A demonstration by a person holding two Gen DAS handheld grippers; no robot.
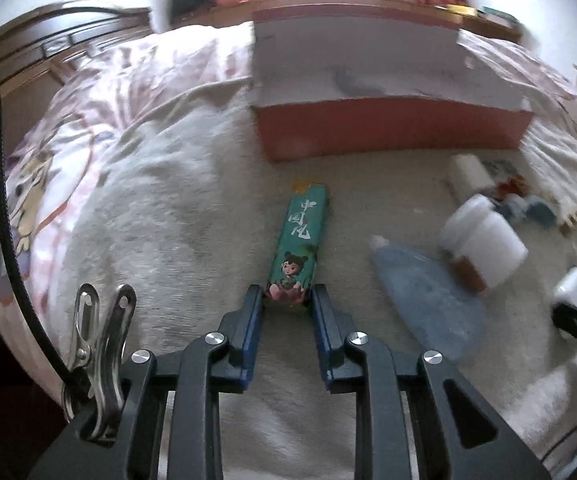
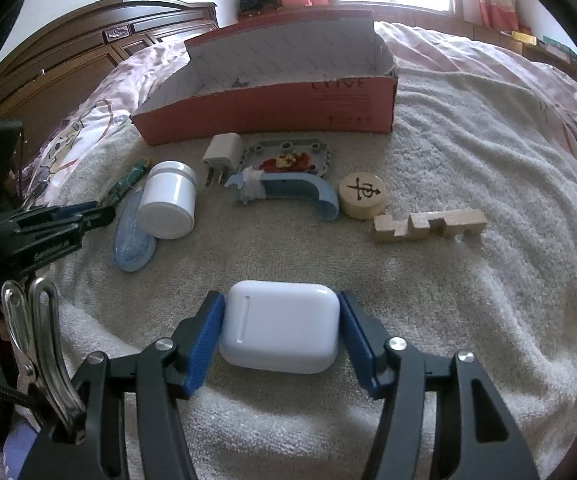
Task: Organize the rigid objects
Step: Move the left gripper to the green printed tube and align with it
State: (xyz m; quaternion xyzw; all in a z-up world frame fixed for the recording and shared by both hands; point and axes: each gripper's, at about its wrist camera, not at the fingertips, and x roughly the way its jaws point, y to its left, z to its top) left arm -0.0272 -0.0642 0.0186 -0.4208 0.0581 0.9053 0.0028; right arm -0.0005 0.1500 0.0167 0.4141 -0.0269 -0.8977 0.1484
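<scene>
A slim green box with a cartoon child lies lengthwise on the white towel. My left gripper is shut on its near end, one blue pad on each side. In the right wrist view the same box pokes out past the left gripper. My right gripper is shut on a white rounded earbud case, held just above the towel. The open red cardboard box stands on the bed beyond both grippers, and its inside looks bare.
Between the grippers and the red box lie a white jar, a flat blue oval, a white charger plug, a grey plate with red bits, a blue curved piece, a round wooden disc and a notched wooden block. A dark headboard stands at the left.
</scene>
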